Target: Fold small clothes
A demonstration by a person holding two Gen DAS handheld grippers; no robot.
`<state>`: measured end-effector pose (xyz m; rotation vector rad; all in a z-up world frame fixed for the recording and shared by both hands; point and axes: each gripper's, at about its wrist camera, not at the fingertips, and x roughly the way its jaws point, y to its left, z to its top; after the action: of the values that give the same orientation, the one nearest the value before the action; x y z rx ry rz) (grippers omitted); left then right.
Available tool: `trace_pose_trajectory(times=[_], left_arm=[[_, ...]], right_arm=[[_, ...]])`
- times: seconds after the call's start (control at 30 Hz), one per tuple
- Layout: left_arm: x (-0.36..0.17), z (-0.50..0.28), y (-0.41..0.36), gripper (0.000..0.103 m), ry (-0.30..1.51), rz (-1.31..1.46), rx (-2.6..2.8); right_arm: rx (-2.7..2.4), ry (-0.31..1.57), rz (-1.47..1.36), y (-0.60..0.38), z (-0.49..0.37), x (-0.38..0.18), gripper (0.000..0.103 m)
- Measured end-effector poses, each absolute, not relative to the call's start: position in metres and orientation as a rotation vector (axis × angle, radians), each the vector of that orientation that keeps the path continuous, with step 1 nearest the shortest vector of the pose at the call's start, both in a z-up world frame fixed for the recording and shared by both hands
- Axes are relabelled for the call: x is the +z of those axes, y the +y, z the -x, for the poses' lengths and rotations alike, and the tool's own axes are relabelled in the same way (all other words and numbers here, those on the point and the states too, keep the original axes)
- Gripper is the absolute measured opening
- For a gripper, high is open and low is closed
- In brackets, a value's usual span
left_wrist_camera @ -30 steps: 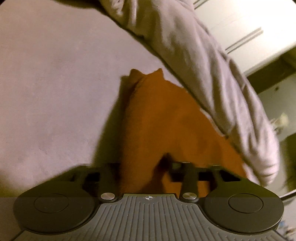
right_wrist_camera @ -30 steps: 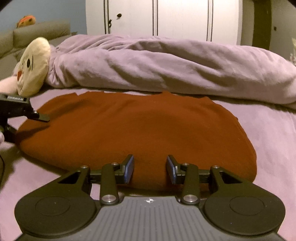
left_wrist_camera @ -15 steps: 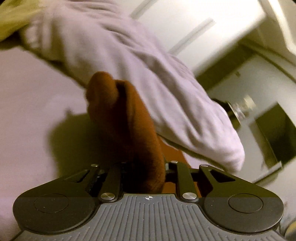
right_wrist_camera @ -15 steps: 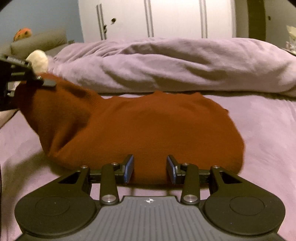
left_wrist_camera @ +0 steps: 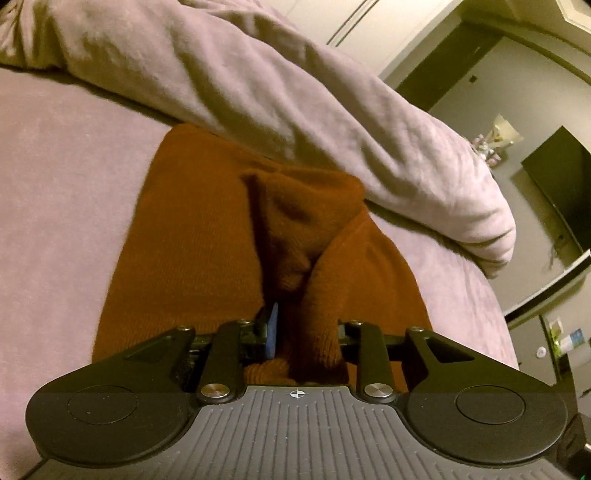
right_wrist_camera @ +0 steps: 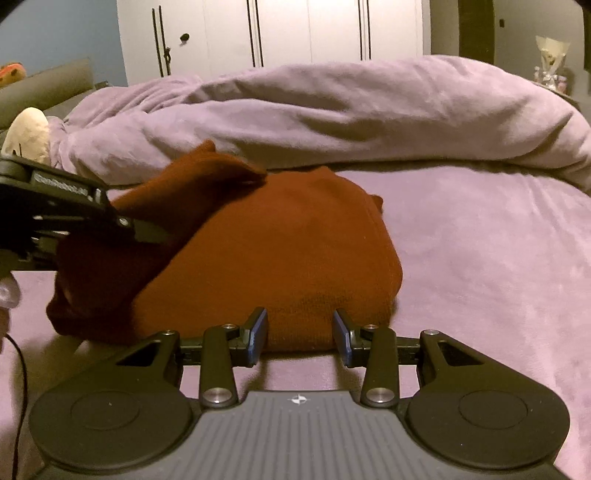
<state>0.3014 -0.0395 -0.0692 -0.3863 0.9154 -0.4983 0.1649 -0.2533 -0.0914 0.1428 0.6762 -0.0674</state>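
While left tongs (left_wrist_camera: 306,332) opening w/ sweater (left_wrist_camera: 192,258) between, right tongs (right_wrist_camera: 301,334) open.

Lilac bed sheet (right_wrist_camera: 480,258), bunched lilac duvet (right_wrist_camera: 332,114) along far side, white wardrobe doors (right_wrist_camera: 295,29) behind, cream plush toy (right_wrist_camera: 27,134) far left, dark screen (left_wrist_camera: 561,188) at right.

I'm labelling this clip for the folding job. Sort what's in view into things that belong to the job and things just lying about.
Job:
- rust-brown knit garment
- left gripper, jaws opening with a bunched fold of the garment between them
- right gripper, open at the garment's near edge
- lilac bed sheet

Lying about:
- lilac duvet
- cream plush toy
- white wardrobe
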Motion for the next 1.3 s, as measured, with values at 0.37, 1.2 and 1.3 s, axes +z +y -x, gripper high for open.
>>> trace_pose_trajectory(times=[0.37,1.2,1.3], left_arm=[[-0.076,-0.294,-0.049,0.033,0.871,0.26,-0.523],[-0.066,-0.204,0.066,0.095,0.806,0.408,-0.296],[-0.07,-0.201,0.062,0.095,0.821,0.383,-0.305]], right_arm=[[-0.063,0.691,-0.09,-0.249,-0.172,-0.098,0.038],[0.159,0.756,-0.662,-0.273,-0.227,-0.067,0.07],[0.177,0.802,-0.65,-0.258,-0.263,-0.07,0.068]])
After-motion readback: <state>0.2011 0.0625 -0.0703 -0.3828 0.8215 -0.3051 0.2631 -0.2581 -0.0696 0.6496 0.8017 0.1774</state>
